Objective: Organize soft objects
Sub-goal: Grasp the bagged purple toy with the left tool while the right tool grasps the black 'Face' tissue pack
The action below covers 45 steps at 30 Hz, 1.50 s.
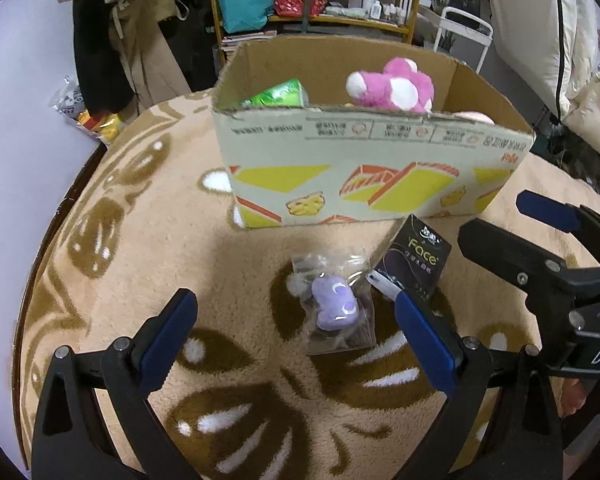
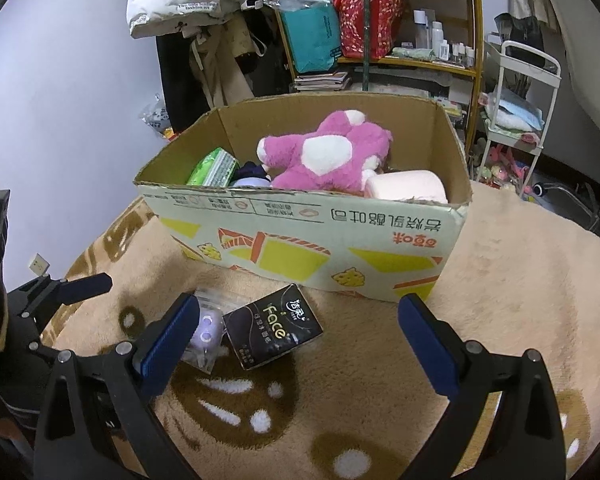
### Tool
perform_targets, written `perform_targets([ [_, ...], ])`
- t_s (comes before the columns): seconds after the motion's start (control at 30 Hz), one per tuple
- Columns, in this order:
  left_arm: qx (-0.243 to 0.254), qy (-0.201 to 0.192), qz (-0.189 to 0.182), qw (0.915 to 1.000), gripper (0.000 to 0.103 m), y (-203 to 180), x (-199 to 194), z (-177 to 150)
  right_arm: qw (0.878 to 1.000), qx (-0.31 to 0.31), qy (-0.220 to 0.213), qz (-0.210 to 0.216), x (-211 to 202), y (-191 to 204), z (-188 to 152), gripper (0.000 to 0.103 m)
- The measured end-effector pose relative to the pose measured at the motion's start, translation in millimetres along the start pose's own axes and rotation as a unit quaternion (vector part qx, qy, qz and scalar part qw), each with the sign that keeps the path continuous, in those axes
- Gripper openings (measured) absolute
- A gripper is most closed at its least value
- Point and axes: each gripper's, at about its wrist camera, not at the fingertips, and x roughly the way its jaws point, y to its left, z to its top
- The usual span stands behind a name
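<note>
Two grippers, left gripper [image 1: 296,312] and right gripper [image 2: 298,316], at bottom of frame, jaws spread wide, holding nothing. Centre: bagged purple toy [image 1: 336,308] touching a black tissue pack [image 2: 274,332] on the tan rug [image 2: 520,280]. Upper centre: cardboard box [image 2: 300,232] containing a pink plush [image 2: 324,152].

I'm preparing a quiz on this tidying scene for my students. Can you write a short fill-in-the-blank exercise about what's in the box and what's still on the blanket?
1. The pink-and-white plush toy lies inside the ____ box.
2. The small purple toy in a clear bag lies on the blanket, ____ the box.
3. The black tissue pack is printed with the word ____.
4. Both grippers' jaws are ____.

Missing words: cardboard; outside; Face; open
</note>
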Motion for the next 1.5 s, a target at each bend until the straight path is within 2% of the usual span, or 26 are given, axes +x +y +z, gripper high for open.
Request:
perform_targets([
  [0.5,0.018,0.054,-0.007,0.9984,0.098,-11.0,39.5,-1.2,0.998,0.013,0.049,0.026,38.0,-3.4,-5.3,0.103],
  [0.8,-0.003,0.082,-0.024,0.9964,0.098,-5.4,62.1,0.0,0.996,0.022,0.078,0.041,59.9,-3.7,-14.5,0.103],
  [1.33,0.025,0.086,-0.001,0.996,0.098,-15.4,73.6,-2.1,0.994,0.023,0.093,0.052,66.8,-2.3,-16.4,0.103],
  [1.5,0.024,0.087,-0.001,0.9959,0.098,-13.8,73.7,-1.0,0.994,0.009,0.099,0.041,70.8,3.9,-18.6,0.103],
])
